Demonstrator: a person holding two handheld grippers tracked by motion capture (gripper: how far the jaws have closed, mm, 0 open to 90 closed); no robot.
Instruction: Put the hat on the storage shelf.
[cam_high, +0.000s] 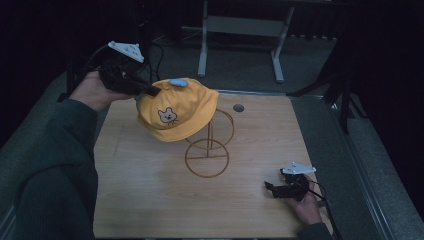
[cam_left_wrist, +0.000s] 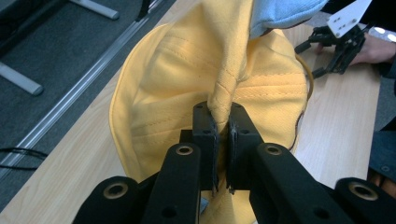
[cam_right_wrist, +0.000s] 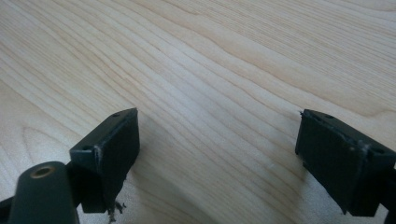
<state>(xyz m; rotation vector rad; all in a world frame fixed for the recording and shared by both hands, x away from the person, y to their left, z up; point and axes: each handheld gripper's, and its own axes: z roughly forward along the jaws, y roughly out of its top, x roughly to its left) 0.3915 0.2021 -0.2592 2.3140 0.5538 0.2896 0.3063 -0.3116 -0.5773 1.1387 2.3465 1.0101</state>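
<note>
A yellow cap (cam_high: 176, 110) with a small bear face and a light blue ear (cam_high: 178, 82) hangs over the top ring of a thin brass wire stand (cam_high: 207, 157). My left gripper (cam_high: 152, 91) is at the cap's back left edge, shut on a pinched fold of its yellow cloth (cam_left_wrist: 223, 100). In the left gripper view the cloth rises from between the black pads (cam_left_wrist: 210, 130). My right gripper (cam_high: 270, 189) rests low near the table's front right, jaws wide apart over bare wood (cam_right_wrist: 219, 140), nothing between them.
The light wooden table (cam_high: 140, 200) has a small round grommet (cam_high: 238, 107) near its back edge. Grey carpet surrounds it, and a metal desk frame (cam_high: 240, 30) stands behind. The right gripper (cam_left_wrist: 343, 44) appears far off in the left gripper view.
</note>
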